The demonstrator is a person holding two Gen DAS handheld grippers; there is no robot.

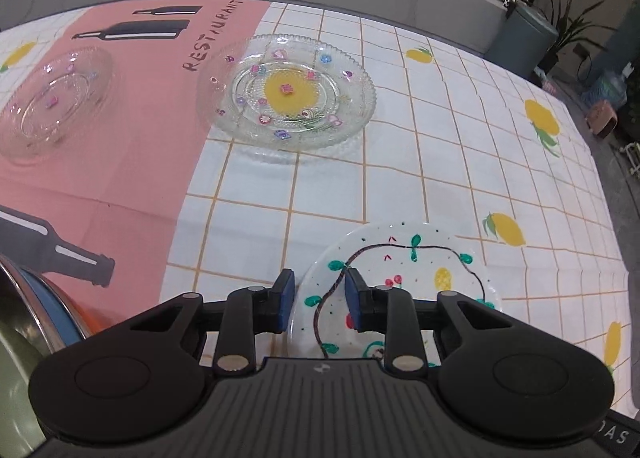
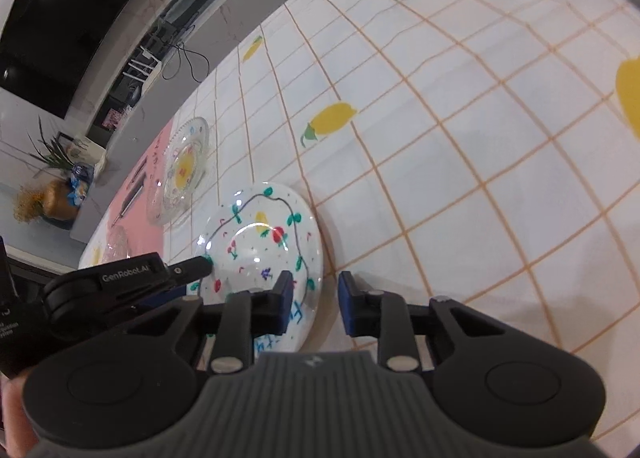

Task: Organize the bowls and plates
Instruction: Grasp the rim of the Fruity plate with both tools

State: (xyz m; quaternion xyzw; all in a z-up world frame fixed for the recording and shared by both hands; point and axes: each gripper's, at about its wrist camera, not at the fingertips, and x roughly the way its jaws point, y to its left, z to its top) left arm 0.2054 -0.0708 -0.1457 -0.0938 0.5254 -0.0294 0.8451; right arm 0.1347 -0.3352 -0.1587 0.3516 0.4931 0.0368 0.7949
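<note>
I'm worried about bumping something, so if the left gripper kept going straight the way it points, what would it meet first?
Most likely the rim of the clear glass plate painted with green leaves and red cherries: the left gripper already straddles its near edge, and the checked tablecloth lies right beneath.

Grid tablecloth (image 1: 460, 162) with lemon prints under the fingers; pink mat (image 1: 132, 162) left (bottle prints); possibly potted plant (image 1: 568, 30) far ahead.

The painted plate (image 1: 400, 282) lies on the tablecloth (image 1: 460, 138), its rim between both tongs; ahead of the left gripper (image 1: 319, 300) sits a beaded plate (image 1: 286, 96) (another dish (image 1: 56, 102) farther left).
</note>
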